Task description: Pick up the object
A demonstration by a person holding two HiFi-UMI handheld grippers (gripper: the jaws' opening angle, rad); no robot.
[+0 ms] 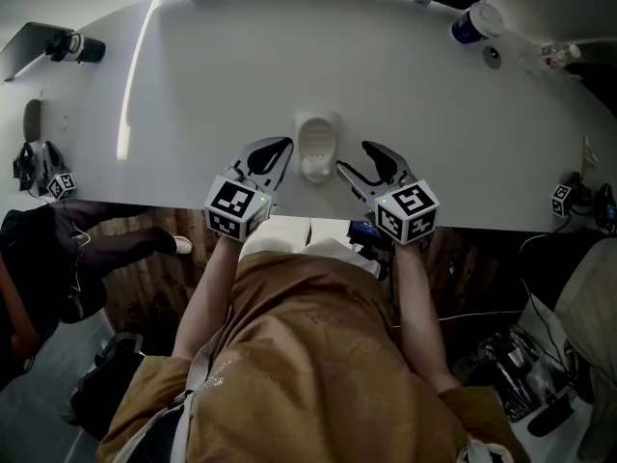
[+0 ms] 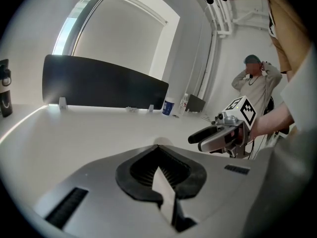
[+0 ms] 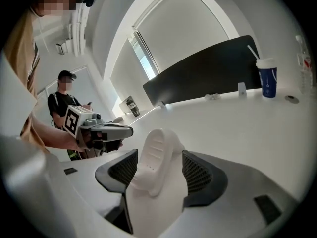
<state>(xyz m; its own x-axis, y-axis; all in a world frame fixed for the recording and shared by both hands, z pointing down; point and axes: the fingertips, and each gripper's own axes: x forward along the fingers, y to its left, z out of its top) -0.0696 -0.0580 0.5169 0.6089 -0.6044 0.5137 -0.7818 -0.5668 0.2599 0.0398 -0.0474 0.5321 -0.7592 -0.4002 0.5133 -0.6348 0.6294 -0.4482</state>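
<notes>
While the person holds the two tools close over the near edge of the white surface, the white moulded object lies in the middle of the head view, between them. The left gripper is just to the left of the object, and its own view shows the dark ribbed pads meeting at the tips, clenched on nothing, with only bare surface ahead. The right gripper is just to the right of the object and stands released, its jaws spread wide. In the right gripper view the object rises between the two pads, with a gap to the pad on each side, so it is not pressed. The object has a long shallow groove with small ribs on its top face. Each tool carries a cube with square markers at its back, near the person's wrist. A white and blue cup stands at the upper right of the head view, well apart from the object. A dark panel stands upright along the far edge of the surface. Another person stands in the room behind, at the right of the left gripper view.
</notes>
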